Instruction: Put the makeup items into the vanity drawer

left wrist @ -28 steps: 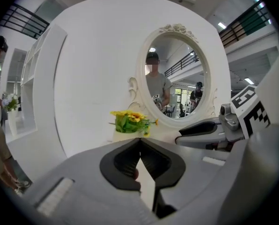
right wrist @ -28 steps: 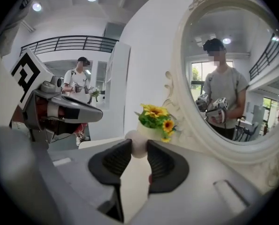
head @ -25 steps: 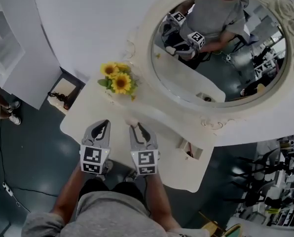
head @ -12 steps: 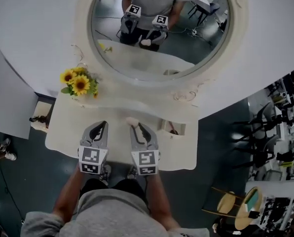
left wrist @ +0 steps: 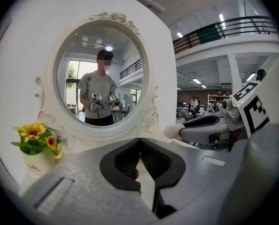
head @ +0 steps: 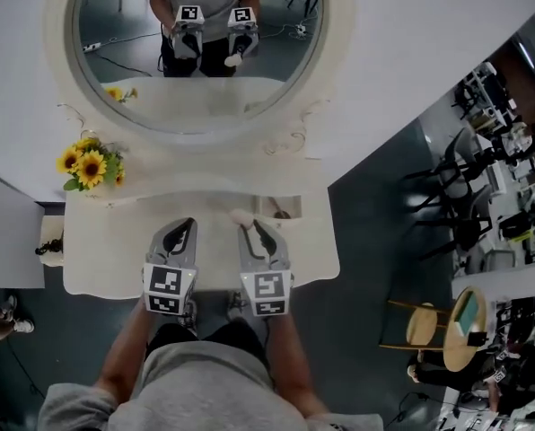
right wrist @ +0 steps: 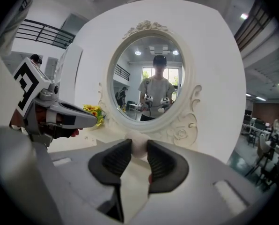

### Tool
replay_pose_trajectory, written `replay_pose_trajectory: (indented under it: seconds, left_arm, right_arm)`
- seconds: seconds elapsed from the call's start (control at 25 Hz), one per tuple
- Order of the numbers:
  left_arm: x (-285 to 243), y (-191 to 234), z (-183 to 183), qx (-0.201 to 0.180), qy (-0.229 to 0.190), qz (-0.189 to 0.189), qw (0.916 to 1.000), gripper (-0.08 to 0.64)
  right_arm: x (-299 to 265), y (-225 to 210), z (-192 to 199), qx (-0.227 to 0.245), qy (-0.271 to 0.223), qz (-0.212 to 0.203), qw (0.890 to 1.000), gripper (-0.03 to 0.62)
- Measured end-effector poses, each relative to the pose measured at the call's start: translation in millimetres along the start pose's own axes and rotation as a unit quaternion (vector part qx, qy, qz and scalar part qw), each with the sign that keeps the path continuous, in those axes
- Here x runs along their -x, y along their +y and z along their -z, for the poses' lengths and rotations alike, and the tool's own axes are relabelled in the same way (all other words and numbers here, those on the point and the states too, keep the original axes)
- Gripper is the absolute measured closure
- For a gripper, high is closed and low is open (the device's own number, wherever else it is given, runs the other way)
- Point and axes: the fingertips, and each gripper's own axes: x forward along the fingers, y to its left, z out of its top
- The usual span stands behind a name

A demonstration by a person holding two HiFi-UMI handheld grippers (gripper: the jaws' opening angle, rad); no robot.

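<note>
Cream-white counter point(head: 106, 259) carries one oval mirror point(head: 196, 52), one bunch of sunflowers point(head: 88, 164) at its left end, and one small open drawer point(head: 264, 208) near its back right; something dark lies inside, too small to identify. Two grippers are held level, side by side over the counter's front, both pointing at the mirror. The left gripper point(head: 188, 224) has its fingers point(left wrist: 125, 161) clenched together on nothing. The right gripper point(head: 249, 230) grasps one pale round makeup sponge point(right wrist: 138, 148) at its fingertips, just beside the drawer.

Small print on the flower pot point(left wrist: 34, 164) is unreadable.
</note>
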Motion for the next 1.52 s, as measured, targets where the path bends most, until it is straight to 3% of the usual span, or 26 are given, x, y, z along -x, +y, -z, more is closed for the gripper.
replay_pose_trajectory:
  seconds: [0.32,0.72,1.52]
  left_arm:
    - [-35.6,-51.2,-4.5,-0.015,0.01,0.05,0.9986,0.549]
    - [-77.7,-85.1,6.0,-0.017,0.035,0.075,0.9964,0.549]
    - [-161.3,-110.6,52.9,0.003,0.089,0.067,0.9937,0.549]
  right_arm:
    - [22.1,-53.2,22.7,-0.024,0.012,0.046,0.999,0.48]
    - [21.3,-100.4,59.4,-0.041,0.041,0.072,0.996,0.48]
    - [-44.8,-161.4,153.1,-0.065,0.112,0.049,0.99,0.48]
